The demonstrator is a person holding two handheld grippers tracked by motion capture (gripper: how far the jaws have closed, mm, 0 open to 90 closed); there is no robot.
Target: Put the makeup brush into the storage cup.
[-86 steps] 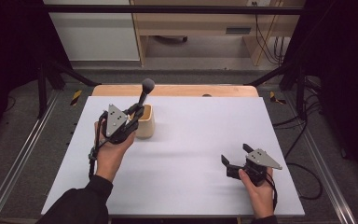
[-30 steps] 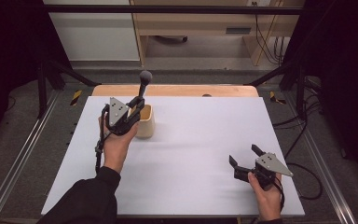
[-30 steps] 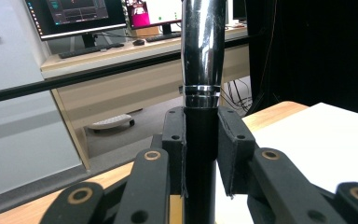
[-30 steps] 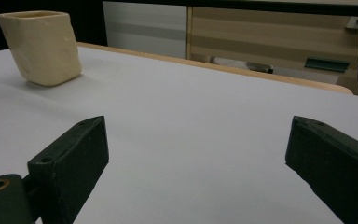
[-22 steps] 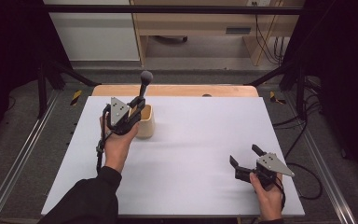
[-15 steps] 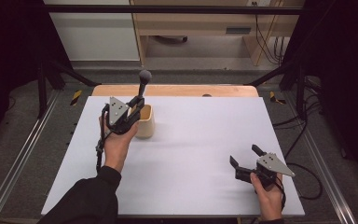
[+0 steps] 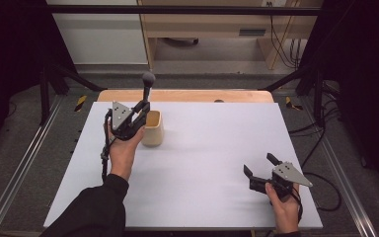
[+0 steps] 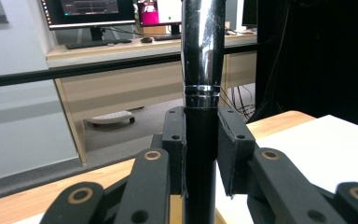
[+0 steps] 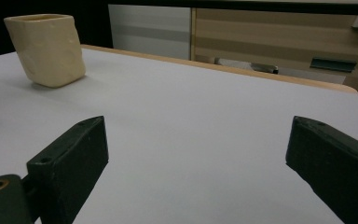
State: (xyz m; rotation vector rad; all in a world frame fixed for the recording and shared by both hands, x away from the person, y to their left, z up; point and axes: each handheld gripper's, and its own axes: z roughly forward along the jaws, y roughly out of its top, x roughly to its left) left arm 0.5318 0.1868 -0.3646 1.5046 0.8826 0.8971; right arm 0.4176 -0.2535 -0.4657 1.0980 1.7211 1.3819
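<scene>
High view: at the far left of the white table point(image 7: 197, 163), the left gripper point(image 7: 139, 111) grasps a long-handled utensil point(image 7: 147, 89) by its shaft, holding it near upright over a cream cup point(image 7: 153, 128). The utensil's round dark end point(image 7: 148, 78) points up and away; its lower end is hidden behind the gripper and the cup's rim, so whether it sits inside the cup or just above it cannot be told.

In the left gripper view the two pads point(image 8: 233, 144) are clenched on the black lower section of the utensil point(image 8: 200, 154), just under a ringed joint where a bright, polished metal section point(image 8: 204, 42) begins. That looks the right place to hold: the dark part seems matte and less likely to slip than the shiny metal above. The shaft appears stiff and probably light, though held low with a long length above the jaws it could tip or swivel in a loose grip.

The right gripper point(image 7: 261, 170) rests low at the near right of the table, well apart from the cup, its jaws spread wide with nothing between them. In the right gripper view the cup point(image 9: 46, 49) stands far off to the left, thick-walled and slightly uneven, likely ceramic or similar: rigid, and light enough to be knocked over by a careless nudge.
</scene>
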